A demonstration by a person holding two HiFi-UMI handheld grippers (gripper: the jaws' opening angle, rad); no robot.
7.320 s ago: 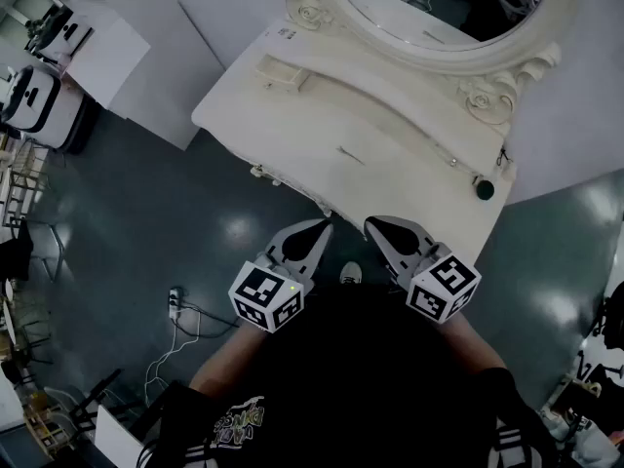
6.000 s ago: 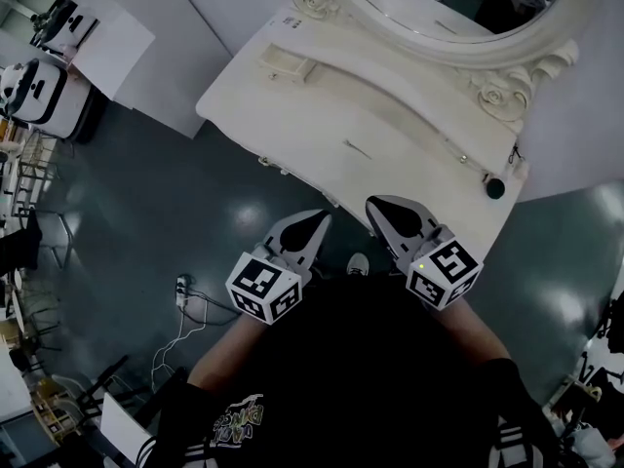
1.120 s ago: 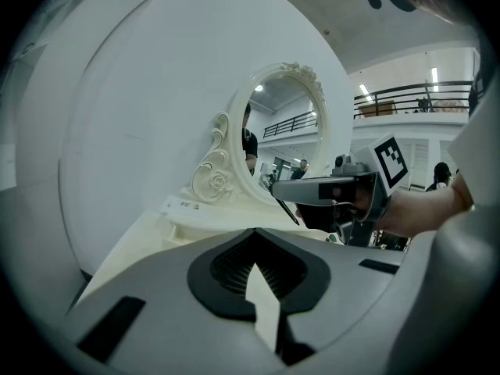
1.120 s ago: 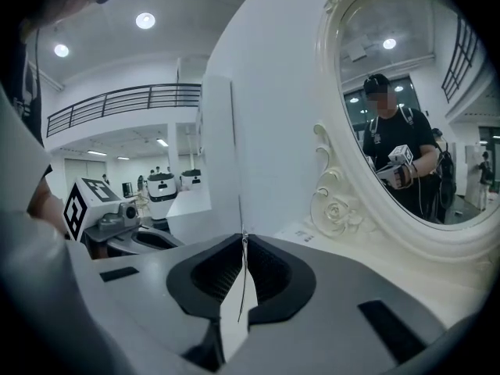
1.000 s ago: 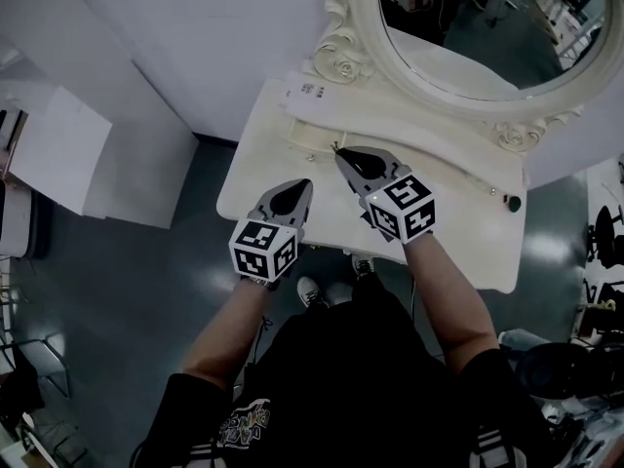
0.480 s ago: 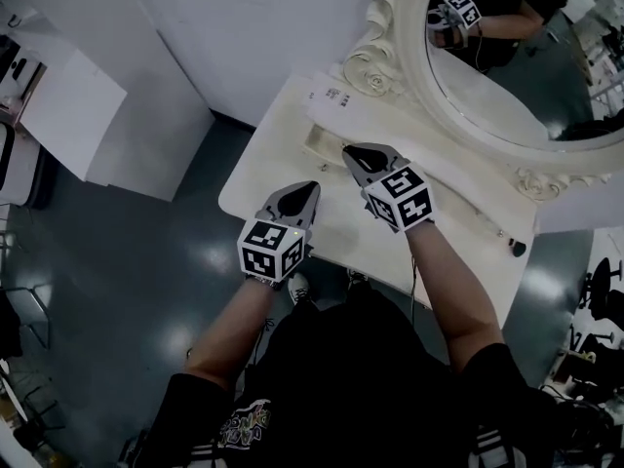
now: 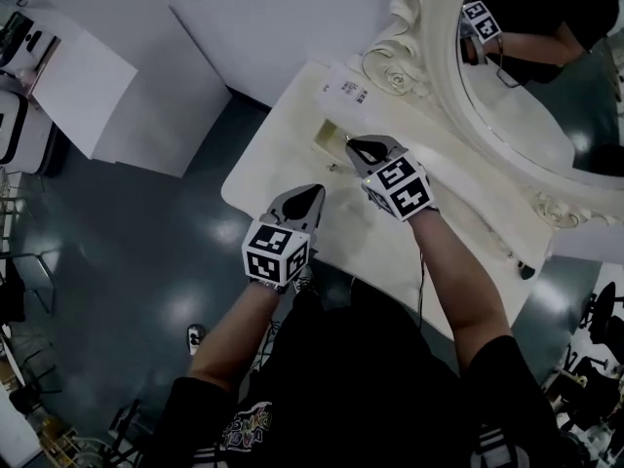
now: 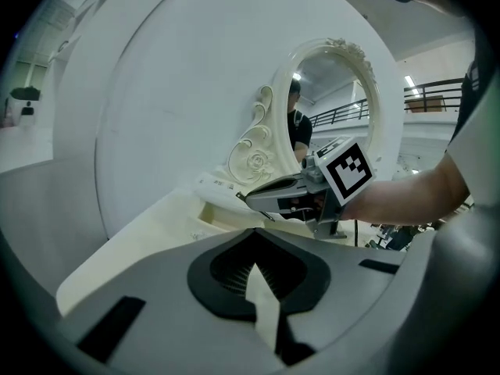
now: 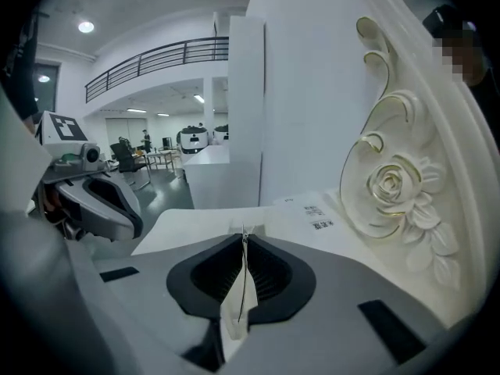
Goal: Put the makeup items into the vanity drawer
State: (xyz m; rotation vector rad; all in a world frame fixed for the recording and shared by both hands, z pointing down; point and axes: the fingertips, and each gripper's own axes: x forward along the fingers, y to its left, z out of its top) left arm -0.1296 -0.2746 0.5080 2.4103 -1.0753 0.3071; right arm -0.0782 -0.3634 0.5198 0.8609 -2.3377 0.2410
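Observation:
In the head view my right gripper [image 7: 353, 145] is over the cream vanity table [image 7: 283, 154], its tip right beside a small open compartment [image 7: 327, 136] at the back left. Its jaws are shut on a thin dark stick [image 9: 241, 276], whose end pokes past the tips [image 8: 238, 197]. That same right gripper [image 8: 251, 200] shows side-on in the left gripper view, above the compartment [image 8: 212, 213]. My left gripper [image 7: 312, 192] is nearer the table's front edge, shut with nothing in it.
An oval mirror [image 7: 526, 76] in a carved frame with a rose [image 9: 394, 186] stands along the back of the table. Printed labels [image 7: 349, 89] lie by the compartment. A small dark knob [image 7: 527, 271] sits at the table's right end. A white cabinet [image 7: 88, 96] stands left.
The person has stepped up to the vanity. Both grippers went from in front of the table to over its top, and the right one has sunk toward the back-left compartment.

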